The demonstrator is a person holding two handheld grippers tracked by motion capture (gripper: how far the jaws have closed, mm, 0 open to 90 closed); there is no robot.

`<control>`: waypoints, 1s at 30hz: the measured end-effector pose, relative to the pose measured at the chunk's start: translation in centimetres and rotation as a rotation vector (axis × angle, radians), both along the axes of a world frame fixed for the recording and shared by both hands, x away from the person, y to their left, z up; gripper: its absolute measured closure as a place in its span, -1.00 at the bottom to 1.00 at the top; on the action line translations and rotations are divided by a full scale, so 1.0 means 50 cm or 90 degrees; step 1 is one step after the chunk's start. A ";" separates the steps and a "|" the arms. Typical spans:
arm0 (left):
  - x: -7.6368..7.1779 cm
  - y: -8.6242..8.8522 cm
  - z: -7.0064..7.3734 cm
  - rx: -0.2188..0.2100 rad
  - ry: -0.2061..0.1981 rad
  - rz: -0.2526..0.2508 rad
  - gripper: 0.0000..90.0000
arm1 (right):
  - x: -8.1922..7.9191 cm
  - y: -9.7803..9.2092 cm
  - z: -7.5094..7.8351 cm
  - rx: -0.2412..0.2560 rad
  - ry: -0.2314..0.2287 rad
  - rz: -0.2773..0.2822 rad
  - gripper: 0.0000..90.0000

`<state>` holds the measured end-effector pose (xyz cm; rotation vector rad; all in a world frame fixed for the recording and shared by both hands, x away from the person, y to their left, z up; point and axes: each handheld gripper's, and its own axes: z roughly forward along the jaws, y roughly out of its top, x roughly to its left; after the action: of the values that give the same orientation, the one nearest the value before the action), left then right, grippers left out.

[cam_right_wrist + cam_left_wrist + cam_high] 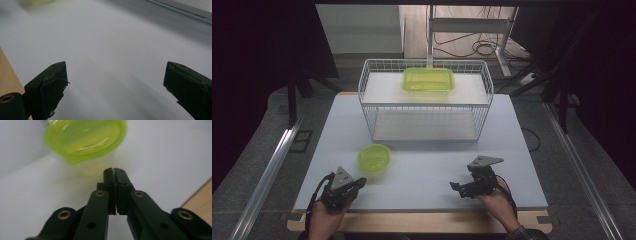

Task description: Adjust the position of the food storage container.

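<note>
Both grippers low, near table edge.
We see left gripper (pixel 114 171) fingers pressed together just short of round green container (pixel 86 138); right gripper (pixel 116 82) fingers wide over bare table (pixel 120 45).

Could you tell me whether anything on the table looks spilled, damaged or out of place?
Nothing stands out. The round green container sits upright on the table, and the rectangular green container lies level on the wire rack.
</note>
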<state>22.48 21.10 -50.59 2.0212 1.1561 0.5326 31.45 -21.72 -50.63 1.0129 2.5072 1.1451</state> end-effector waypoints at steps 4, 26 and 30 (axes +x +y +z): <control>0.008 0.030 0.000 -0.016 -0.002 0.035 0.99 | 0.000 0.002 -0.003 -0.007 0.000 0.003 -0.87; 0.139 0.088 -0.007 -0.049 -0.029 0.109 0.99 | 0.006 0.010 -0.019 -0.032 0.018 0.008 -0.84; 0.160 0.078 -0.010 -0.043 -0.029 0.105 0.99 | 0.006 0.011 -0.021 -0.036 0.019 0.010 -0.84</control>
<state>30.46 24.99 -51.07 1.8578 1.3036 0.6098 31.76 -21.16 -51.69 1.0053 2.5600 1.0636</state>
